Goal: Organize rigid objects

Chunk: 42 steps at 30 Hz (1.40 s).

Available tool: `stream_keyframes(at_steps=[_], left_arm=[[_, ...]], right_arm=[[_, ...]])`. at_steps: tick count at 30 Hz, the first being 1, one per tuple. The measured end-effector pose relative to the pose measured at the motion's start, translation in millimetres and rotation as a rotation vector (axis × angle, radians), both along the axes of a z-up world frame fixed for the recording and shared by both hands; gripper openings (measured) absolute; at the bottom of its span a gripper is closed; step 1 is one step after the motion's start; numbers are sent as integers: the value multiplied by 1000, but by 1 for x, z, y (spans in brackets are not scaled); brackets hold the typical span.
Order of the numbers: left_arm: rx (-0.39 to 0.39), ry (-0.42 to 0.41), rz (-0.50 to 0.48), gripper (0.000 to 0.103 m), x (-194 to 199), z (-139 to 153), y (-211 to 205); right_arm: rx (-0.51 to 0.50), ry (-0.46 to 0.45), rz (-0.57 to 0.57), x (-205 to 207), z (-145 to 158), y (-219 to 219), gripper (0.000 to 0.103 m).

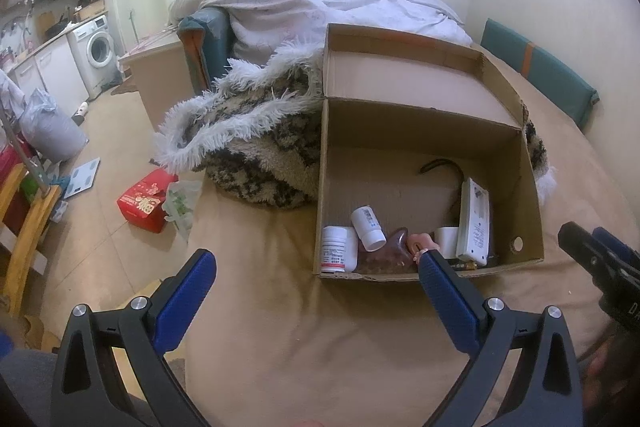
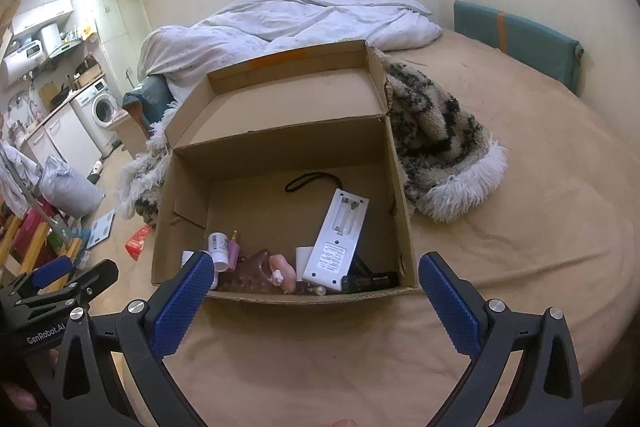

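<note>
While both grippers, left point(image 1: 316, 267) and right point(image 2: 314, 273), hover spread and empty before the cardboard box point(image 2: 402, 195), only the right view shows the white charger's point(image 2: 338, 243) battery slots inside it; the left shows the pill bottle point(image 1: 336, 247) label.

The left gripper point(image 1: 316, 269) had black plastic arms with triangular cut-outs, 4 round silver screws and 2 blue fingers point(image 1: 448, 297) with a dotted texture. The right gripper point(image 2: 314, 273) looked the same. White lettering "GenRobot.AI" marked the left gripper's black body in the right wrist view.
</note>
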<state>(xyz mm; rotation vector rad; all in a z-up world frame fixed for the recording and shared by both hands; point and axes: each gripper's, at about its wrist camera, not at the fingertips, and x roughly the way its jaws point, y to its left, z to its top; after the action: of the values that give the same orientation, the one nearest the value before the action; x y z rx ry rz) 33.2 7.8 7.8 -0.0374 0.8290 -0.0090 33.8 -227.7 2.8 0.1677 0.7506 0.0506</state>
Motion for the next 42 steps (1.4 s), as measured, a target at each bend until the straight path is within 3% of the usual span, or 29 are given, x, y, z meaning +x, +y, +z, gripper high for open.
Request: stream_keyframes(at_steps=[42], left_arm=[[12,12,8,101,0,-3,0]], right_arm=[[2,9,0,-1,1,2,103]])
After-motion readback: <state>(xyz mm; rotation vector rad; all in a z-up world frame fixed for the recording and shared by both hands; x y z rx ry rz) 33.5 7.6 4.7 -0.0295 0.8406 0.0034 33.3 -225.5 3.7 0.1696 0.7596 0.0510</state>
